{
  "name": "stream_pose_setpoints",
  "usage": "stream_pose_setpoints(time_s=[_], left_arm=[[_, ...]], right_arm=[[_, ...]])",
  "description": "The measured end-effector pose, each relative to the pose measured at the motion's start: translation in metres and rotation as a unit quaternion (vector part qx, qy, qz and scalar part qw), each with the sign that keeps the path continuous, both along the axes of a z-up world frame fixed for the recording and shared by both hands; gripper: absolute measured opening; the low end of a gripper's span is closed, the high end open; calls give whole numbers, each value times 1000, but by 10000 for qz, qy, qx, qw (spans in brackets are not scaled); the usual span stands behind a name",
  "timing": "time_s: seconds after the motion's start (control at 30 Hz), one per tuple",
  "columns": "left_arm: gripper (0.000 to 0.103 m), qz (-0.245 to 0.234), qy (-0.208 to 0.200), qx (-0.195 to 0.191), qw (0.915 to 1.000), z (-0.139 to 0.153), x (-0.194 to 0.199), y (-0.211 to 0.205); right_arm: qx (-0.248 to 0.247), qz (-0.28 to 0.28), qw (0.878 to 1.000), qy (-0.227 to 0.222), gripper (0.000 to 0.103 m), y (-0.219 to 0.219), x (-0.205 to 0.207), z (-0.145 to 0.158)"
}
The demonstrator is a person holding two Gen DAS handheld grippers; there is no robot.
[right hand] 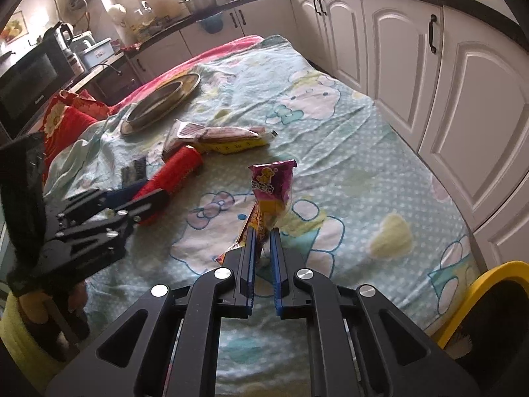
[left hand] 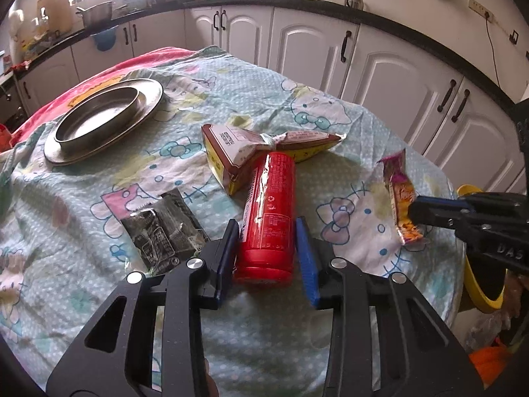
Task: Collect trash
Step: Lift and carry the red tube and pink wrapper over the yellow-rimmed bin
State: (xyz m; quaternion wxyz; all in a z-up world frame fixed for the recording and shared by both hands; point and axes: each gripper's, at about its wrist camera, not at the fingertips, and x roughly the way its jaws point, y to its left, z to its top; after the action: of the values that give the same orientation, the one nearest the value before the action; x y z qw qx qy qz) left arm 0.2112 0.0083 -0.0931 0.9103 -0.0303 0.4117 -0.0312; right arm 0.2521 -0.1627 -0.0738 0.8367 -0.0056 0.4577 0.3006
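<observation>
Left gripper (left hand: pixel 267 231) jaws standing half open around red plastic can (left hand: pixel 268 215) lying on cloth-covered surface (left hand: pixel 231 330), long axis pointing away between them. Right gripper (right hand: pixel 263 241) jaws pinching purple-yellow snack wrapper (right hand: pixel 269 195).

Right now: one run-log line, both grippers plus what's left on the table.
left gripper: open, straddling red can | right gripper: shut on snack wrapper, lifted | untouched: black packet, tied bag

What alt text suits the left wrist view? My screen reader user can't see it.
The left gripper straddles a red can lying on a cartoon-print cloth; at right, the right gripper pinches a snack wrapper.
</observation>
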Motion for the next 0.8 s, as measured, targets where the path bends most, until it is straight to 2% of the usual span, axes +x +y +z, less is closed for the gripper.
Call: stream_pose_setpoints(time_s=[0.37,0.5,0.8], left_arm=[[27,-123,109,-252,9995,1,-13,-2],[26,-127,121,-476,9987,2,-22,-2],[26,-179,-140,-617,9978,22,-38,-6]], right_arm=[[111,89,9997,-197,8,-1,-13,19],[129,119,9996,-232,8,-2,-18,22],[273,164,9986,-413,7,-6,-29,39]])
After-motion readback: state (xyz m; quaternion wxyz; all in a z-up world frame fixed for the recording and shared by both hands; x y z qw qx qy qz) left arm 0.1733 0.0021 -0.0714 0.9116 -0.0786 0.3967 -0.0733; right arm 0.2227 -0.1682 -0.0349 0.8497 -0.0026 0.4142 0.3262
